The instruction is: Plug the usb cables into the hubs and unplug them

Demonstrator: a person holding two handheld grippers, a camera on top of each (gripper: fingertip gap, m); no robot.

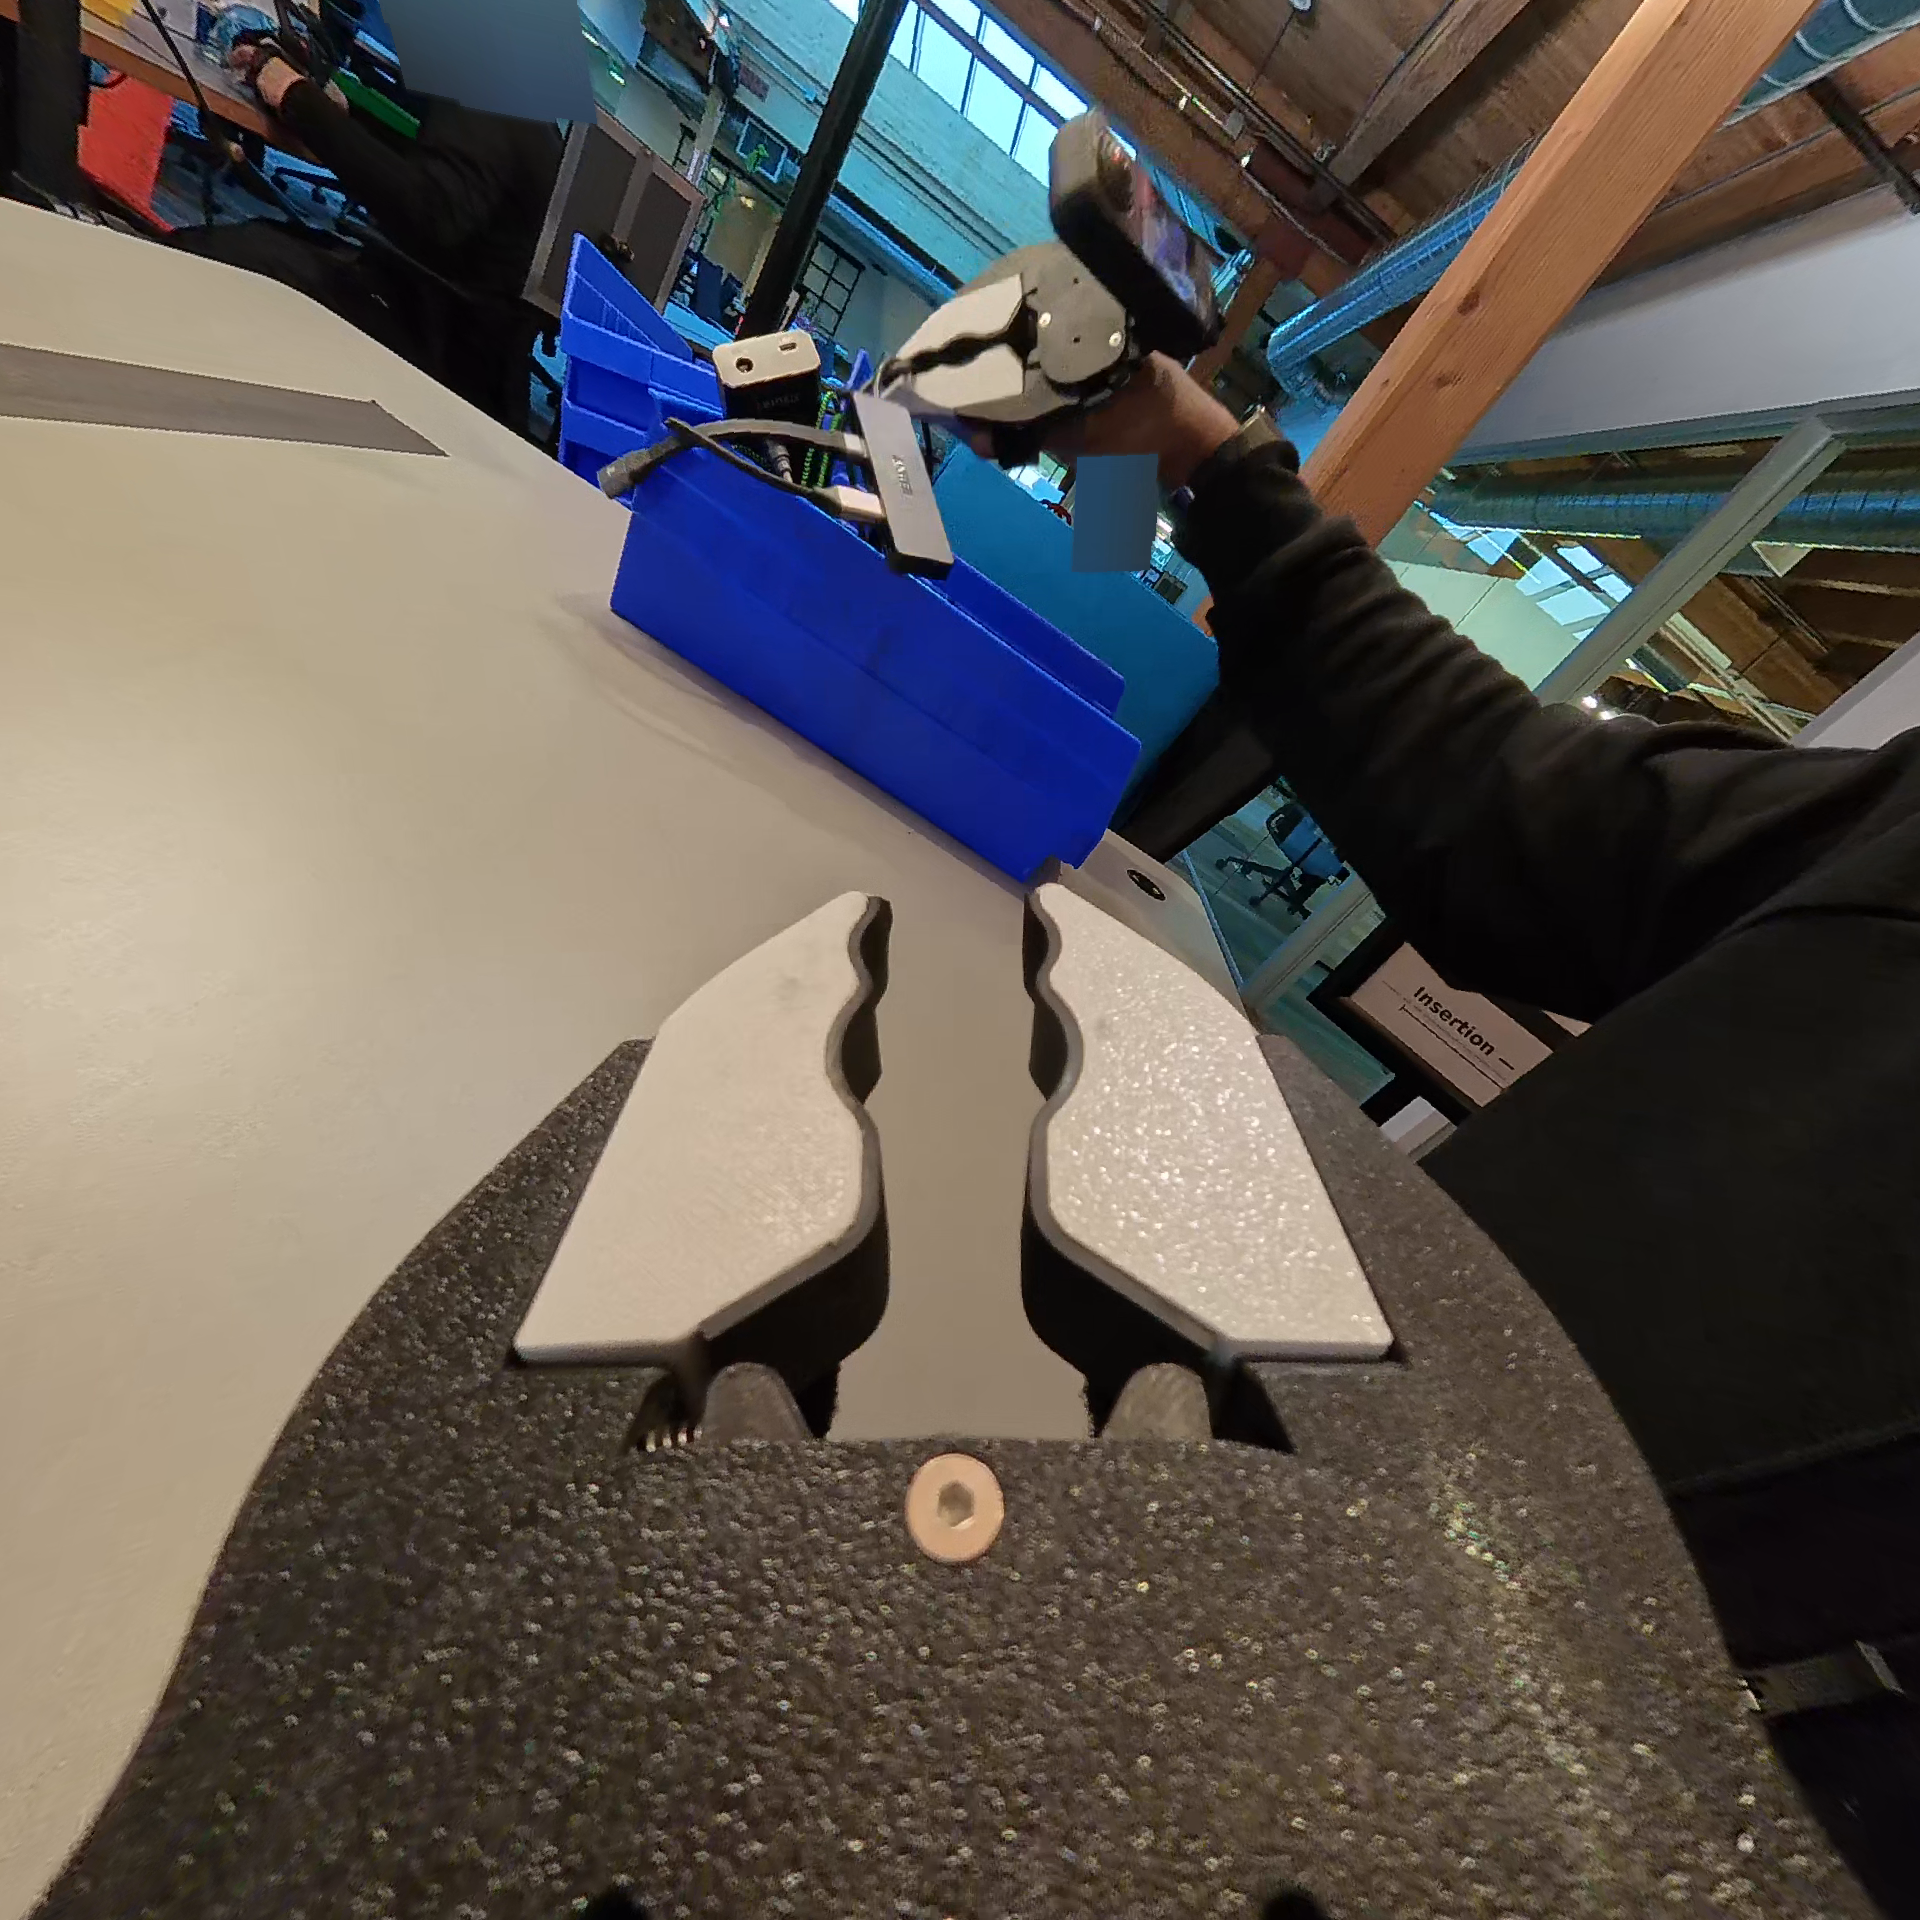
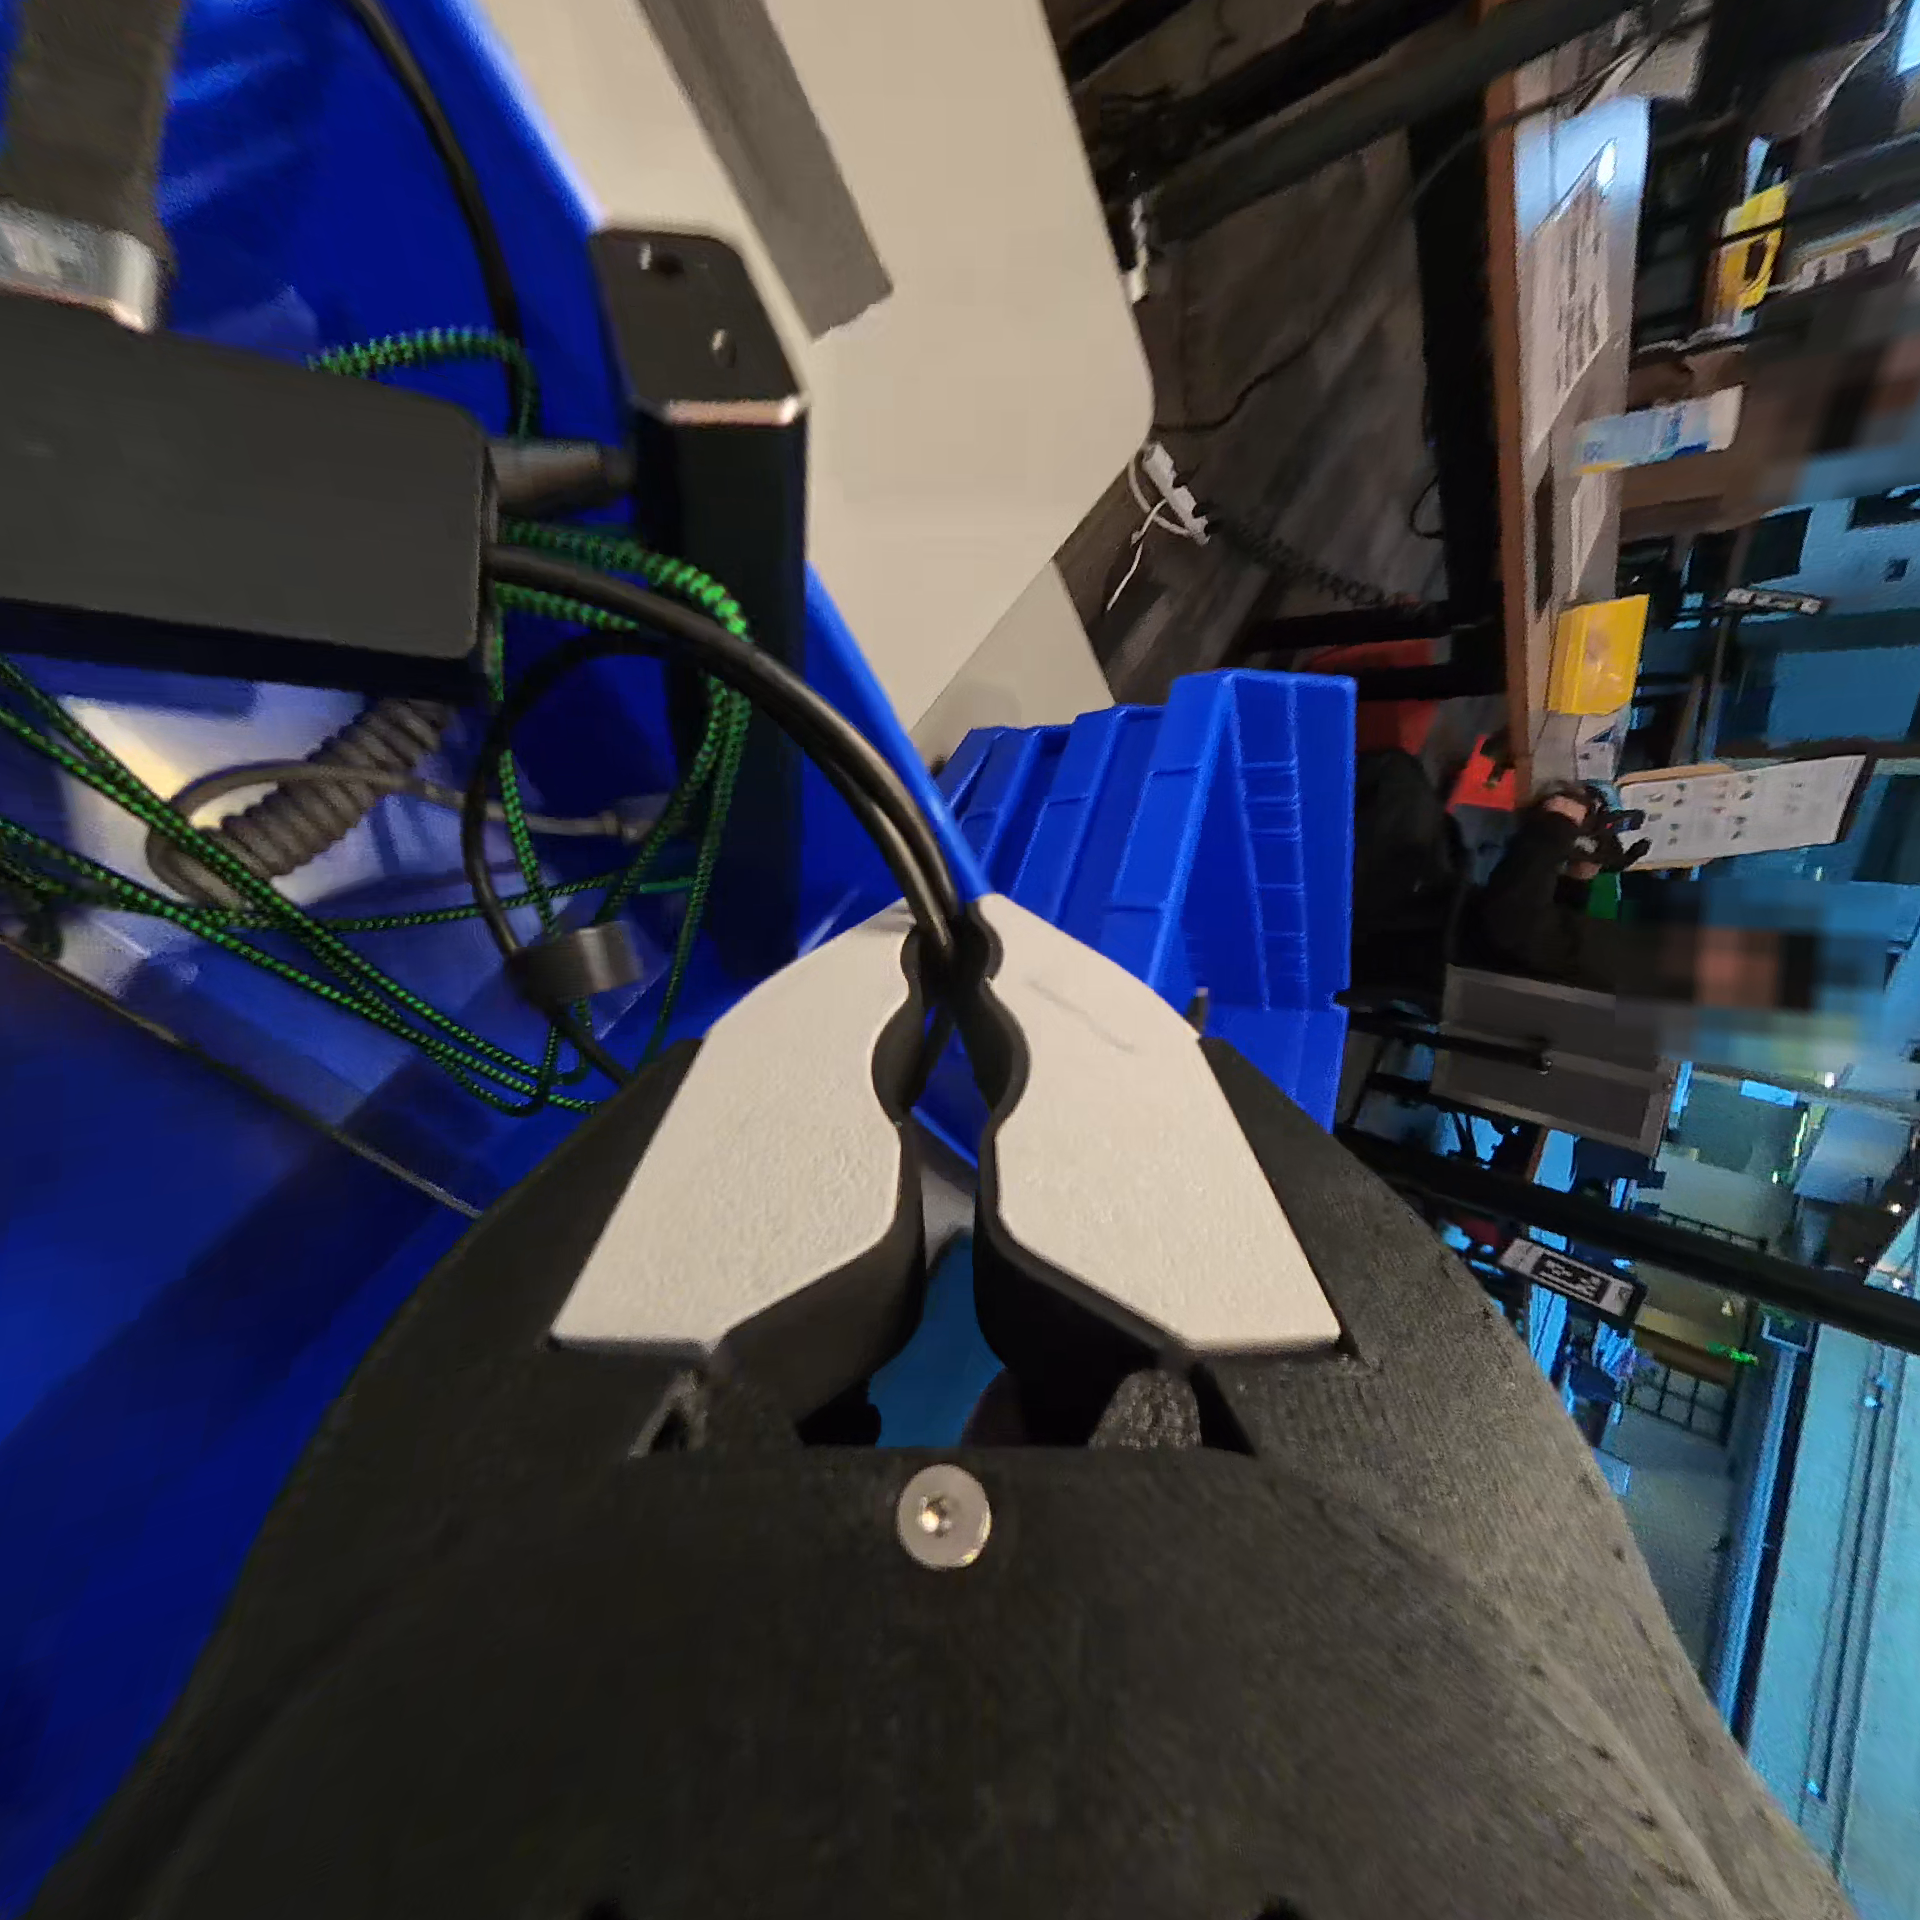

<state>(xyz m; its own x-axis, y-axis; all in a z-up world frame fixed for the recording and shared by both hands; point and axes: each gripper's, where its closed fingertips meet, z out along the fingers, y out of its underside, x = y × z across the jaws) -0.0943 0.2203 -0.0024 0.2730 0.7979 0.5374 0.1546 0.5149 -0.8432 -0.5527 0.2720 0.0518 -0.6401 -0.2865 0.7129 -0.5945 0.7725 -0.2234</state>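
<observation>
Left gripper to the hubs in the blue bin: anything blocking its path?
Nothing sits on the bare table between the open left gripper and the blue bin. Over the bin, though, the right gripper holds a black cable with a slim grey hub dangling, crowding the approach.

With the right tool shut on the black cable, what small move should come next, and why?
Probably lift the right tool a little higher. It is shut on the black cable, whose slim grey hub hangs tilted just above the blue bin, near other cables. The left tool waits open and empty over the table.
</observation>
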